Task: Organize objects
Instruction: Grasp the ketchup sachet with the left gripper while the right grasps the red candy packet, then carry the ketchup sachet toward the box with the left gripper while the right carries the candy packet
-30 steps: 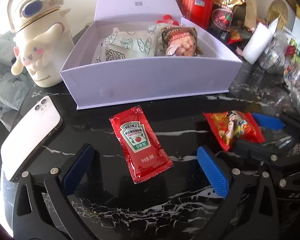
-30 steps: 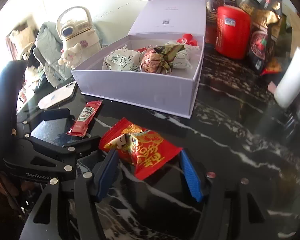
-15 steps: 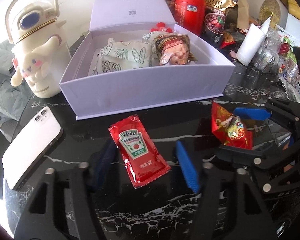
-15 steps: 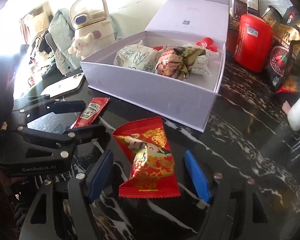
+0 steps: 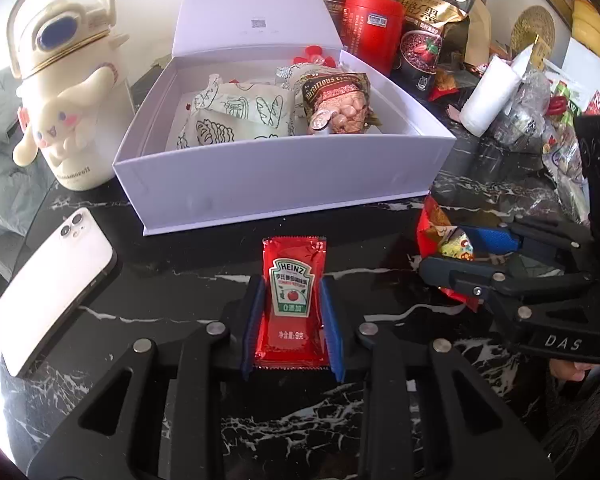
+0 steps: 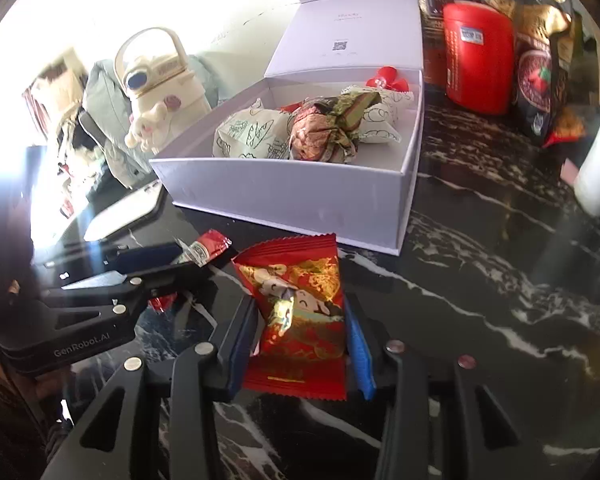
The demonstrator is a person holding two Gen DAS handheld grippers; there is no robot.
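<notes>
Left gripper [image 5: 292, 316]: pads are pressed against both long edges of the ketchup sachet [image 5: 291, 300], so the sachet is pinched, near end between the pads, far end sticking out forward. Long axis runs straight along the fingers, pointing at the box [image 5: 276, 184].

Right gripper [image 6: 300, 332]: closed on the red snack pack [image 6: 300, 308], pads seen against both sides; pack is crumpled between them, long axis also along the fingers, toward the box. In the left view the same pack is seen off to the right, held near the counter [image 5: 188, 280]. Whether either item is fully lifted off the counter cannot be told.

Key relation: the box lies directly ahead of both grippers, front wall nearest, open top beyond it. The left gripper is squared to the front wall; the right one faces the box's near right corner. Both are judged about equally near, so either can go first.

Next move is judged as lift over the front wall, then forward and release. Inside, bread bags [image 5: 240, 116] and a nut pack [image 5: 340, 104] are already piled, with bare floor seen mostly along the left side.

A phone [image 5: 56, 284] is lying left of the left gripper, a mug [image 5: 68, 92] beyond it beside the box; neither is in the path.
</notes>
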